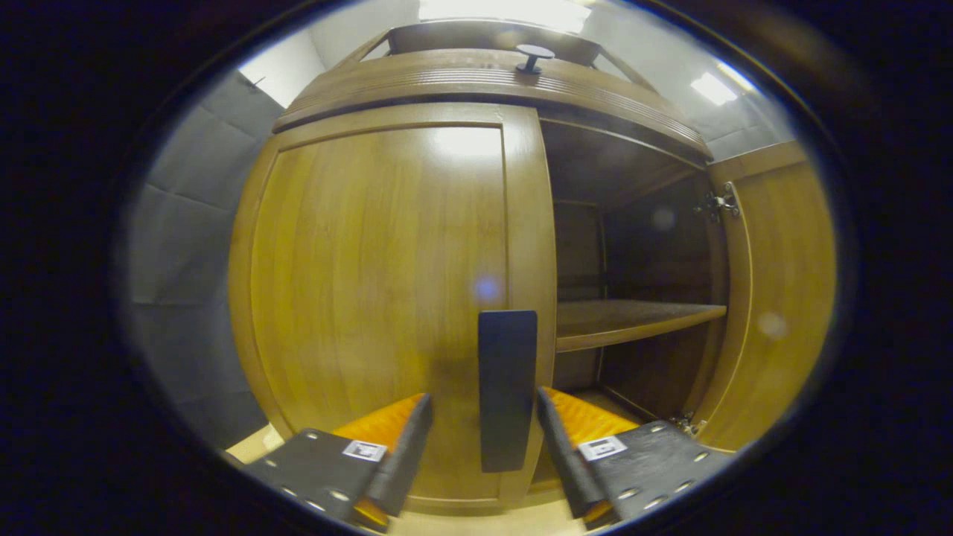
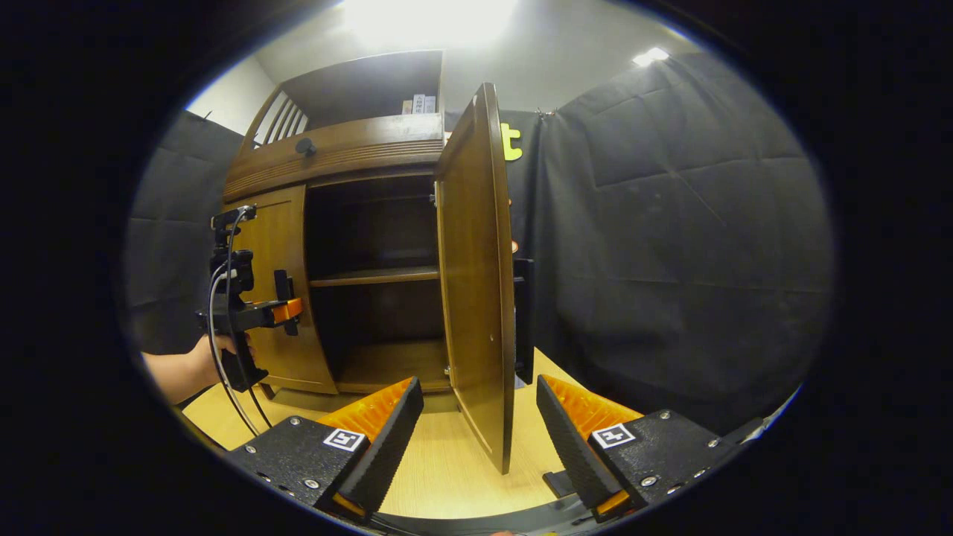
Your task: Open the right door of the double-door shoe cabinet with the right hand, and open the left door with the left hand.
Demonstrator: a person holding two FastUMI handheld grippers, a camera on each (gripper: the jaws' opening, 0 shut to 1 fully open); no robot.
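we find the left door (image 1: 380,298) closed, its upright dark handle (image 1: 507,387) straight ahead between the spread fingers of the left hand-held gripper (image 1: 484,439), which is released and holds nothing; contact we cannot tell. the right door (image 2: 476,283) stands swung out over the table (image 2: 447,469), between the released right hand-held gripper (image 2: 480,428) fingers.
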